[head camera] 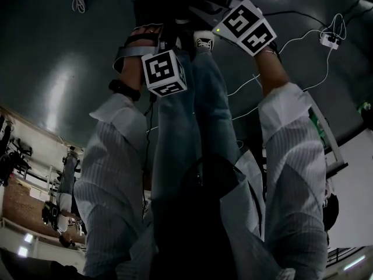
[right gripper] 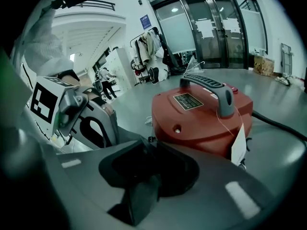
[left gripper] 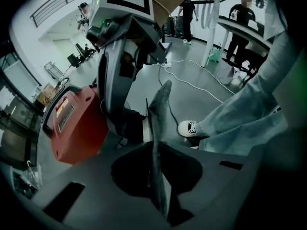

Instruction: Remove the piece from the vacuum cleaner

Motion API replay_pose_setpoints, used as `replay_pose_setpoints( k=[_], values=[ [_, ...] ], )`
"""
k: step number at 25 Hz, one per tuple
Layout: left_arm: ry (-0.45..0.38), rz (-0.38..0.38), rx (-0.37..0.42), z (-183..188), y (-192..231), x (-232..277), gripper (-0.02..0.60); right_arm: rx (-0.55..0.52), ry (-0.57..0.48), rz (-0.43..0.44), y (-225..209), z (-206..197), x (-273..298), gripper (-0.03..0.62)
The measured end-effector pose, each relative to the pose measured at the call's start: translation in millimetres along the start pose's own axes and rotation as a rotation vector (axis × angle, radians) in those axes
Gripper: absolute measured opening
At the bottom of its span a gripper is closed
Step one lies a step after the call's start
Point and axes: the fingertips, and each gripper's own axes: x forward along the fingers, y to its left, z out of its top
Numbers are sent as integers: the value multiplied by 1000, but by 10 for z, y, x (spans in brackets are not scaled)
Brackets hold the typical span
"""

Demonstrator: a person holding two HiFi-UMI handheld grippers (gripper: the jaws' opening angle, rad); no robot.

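The red vacuum cleaner (right gripper: 201,114) stands on the grey floor (head camera: 52,69) just ahead of the person's shoe (left gripper: 190,127). The head view shows only a red sliver of it at the top edge, above the 2 marker cubes and the jeans (head camera: 198,115). The right gripper view shows it best: a grey carrying handle (right gripper: 211,87) on top, a small dark plate (right gripper: 188,101) whose print is too small to read, a white tag (right gripper: 238,147) hanging on a thread at its front, and a black hose (right gripper: 280,126) running off to the right. The left gripper view gives the other flank, with a pale sticker (left gripper: 64,115) that is also unreadable, and a white cable (left gripper: 196,83) trailing over the floor. The left hand-held gripper (left gripper: 160,107) has its jaws pressed together edge to edge with nothing between them, held beside the machine. The right hand-held gripper (right gripper: 144,162) points at the vacuum's lower front; its jaws look pressed together too, but the tips are dark, so I cannot tell whether they pinch anything. I cannot single out which part is the piece to remove. In the left gripper view the right one reaches down right beside the red body.
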Motion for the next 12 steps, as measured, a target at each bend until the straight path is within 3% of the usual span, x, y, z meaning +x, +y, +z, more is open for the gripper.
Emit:
replay_pose_setpoints(
  k=[4, 9, 12],
  values=[
    [0, -13, -125, 1, -37, -20, 28, 9, 3, -5, -10, -3, 13, 87],
    [-1, -38, -182, 39, -133, -4, 29, 17, 4, -9, -29, -17, 19, 87],
    [-7, -71, -284, 63, -211, -33, 31, 23, 1, -14, -28, -11, 12, 87]
  ],
)
